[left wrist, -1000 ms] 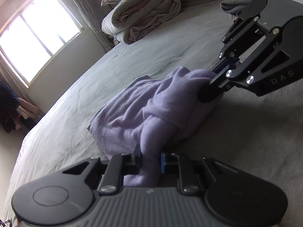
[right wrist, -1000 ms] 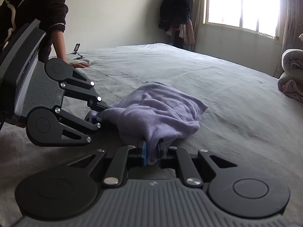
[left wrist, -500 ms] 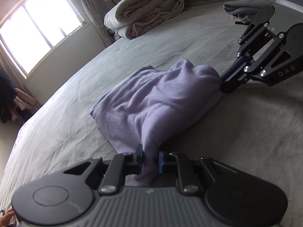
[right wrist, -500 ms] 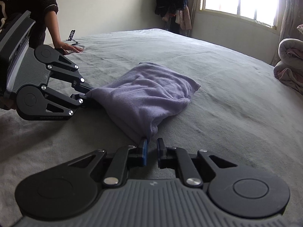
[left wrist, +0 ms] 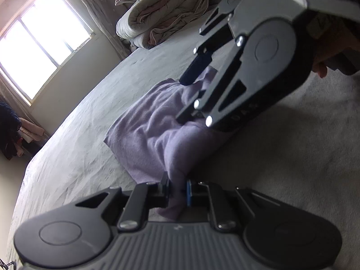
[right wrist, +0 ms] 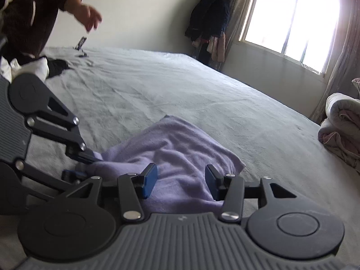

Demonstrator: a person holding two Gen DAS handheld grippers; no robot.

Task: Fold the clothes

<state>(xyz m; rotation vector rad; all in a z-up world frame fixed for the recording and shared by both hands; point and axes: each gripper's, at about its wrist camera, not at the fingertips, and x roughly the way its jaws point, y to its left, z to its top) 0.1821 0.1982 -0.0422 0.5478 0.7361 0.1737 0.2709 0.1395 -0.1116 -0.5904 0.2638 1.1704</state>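
Jaws: left gripper (left wrist: 177,190) pinches a corner of the soft purple fleece cloth (right wrist: 180,148); right gripper (right wrist: 181,181) is opening, cloth between but not pressed | Place: cloth lies on the grey bed (right wrist: 180,85) | Feel: light, floppy; grab corners.

A wide bed (right wrist: 202,94) covered in a grey sheet fills the room. Beyond its far edge a bright window (right wrist: 290,24) sits in the wall, with a pale curtain (right wrist: 342,67) hanging beside it. In the corner past the bed, left of the window, dark clothes (right wrist: 209,15) hang in a heap. A rolled duvet (left wrist: 164,11) lies at the bed's window end. A small phone stand (right wrist: 81,47) and a black-and-white bundle (right wrist: 45,67) rest on the bed's far side.
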